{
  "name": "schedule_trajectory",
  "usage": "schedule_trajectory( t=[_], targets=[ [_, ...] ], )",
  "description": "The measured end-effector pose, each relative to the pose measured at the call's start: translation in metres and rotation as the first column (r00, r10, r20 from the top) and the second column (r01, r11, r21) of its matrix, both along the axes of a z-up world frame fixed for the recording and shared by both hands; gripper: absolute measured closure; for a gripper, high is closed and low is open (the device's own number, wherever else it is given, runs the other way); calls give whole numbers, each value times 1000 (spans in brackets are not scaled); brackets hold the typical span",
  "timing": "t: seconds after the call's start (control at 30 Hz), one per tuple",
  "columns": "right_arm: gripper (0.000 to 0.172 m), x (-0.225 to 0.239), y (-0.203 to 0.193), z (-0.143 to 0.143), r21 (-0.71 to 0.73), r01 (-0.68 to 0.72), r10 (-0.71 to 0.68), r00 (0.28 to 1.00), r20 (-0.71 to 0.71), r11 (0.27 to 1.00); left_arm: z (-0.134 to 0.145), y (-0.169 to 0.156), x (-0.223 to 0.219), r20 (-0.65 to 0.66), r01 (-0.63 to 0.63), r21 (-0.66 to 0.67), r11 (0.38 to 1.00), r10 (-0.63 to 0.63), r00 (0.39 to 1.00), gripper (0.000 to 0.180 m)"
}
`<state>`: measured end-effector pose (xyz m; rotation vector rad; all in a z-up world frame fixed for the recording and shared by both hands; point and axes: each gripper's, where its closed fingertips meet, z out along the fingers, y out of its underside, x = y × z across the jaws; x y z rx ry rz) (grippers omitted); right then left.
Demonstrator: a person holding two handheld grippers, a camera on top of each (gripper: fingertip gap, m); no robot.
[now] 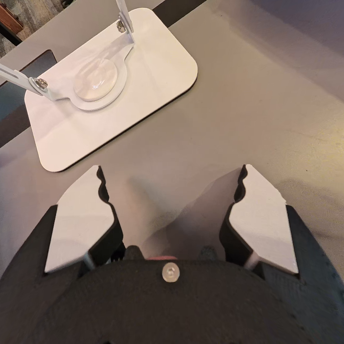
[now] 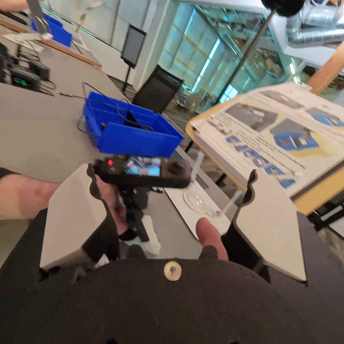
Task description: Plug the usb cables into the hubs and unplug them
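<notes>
Left jaws: the left gripper (image 1: pixel 172 168) stands wide apart with nothing between, hanging over bare grey desk (image 1: pixel 242 111) at centre frame.
Right jaws: the right gripper (image 2: pixel 170 172) is also spread wide and grips nothing; a fingertip (image 2: pixel 208 234) shows low between them.
Cables: thin dark cables (image 2: pixel 111 106) trail over and into a blue bin (image 2: pixel 134 139) at centre left of the right wrist view; plugs too blurred to pick out.
Hubs: none can be identified; dark boxes (image 2: pixel 26 78) sit at far left.
Handling: judged light and limp along the cord, stiff only at the plug shell; take hold there, square to the port, since a slim smooth shell may slip or cock sideways.
Stand: white base (image 1: pixel 111 102), upper left of the left wrist view.
Writing: printed sheets (image 2: pixel 270 130) on a board at right bear text and pictures, blurred; no brand readable.
Other: a hand-held device with a lit screen (image 2: pixel 143 167) at centre.
</notes>
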<state>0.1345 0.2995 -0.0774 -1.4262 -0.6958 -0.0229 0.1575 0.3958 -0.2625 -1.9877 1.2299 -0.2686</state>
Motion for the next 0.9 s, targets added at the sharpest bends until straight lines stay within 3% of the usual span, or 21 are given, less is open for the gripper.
schedule_trajectory(
  t=[0.23, 0.4, 0.63, 0.77, 0.9],
  targets=[
    [25, 61, 11, -41, -53, 155, -155, 988, 13, 986, 2, 2, -2, -1, -17, 27, 1000, 17, 1000, 47],
    [27, 88, 16, -48, -74, 248, -249, 968, -14, 966, 7, 4, -3, 39, -29, 23, 999, 28, 999, 47],
    [29, 133, 31, -86, -168, 432, -433, 901, 31, 886, 19, 6, -3, 132, -28, 22, 999, 25, 991, 47],
    [25, 153, 34, -101, -219, 512, -515, 856, 48, 831, 47, 5, -3, 294, -8, 43, 999, -5, 956, 45],
    [25, 166, 36, -116, -302, 563, -571, 818, 68, 770, 104, -14, -2, 479, 39, 147, 988, -105, 872, 45]
  ],
)
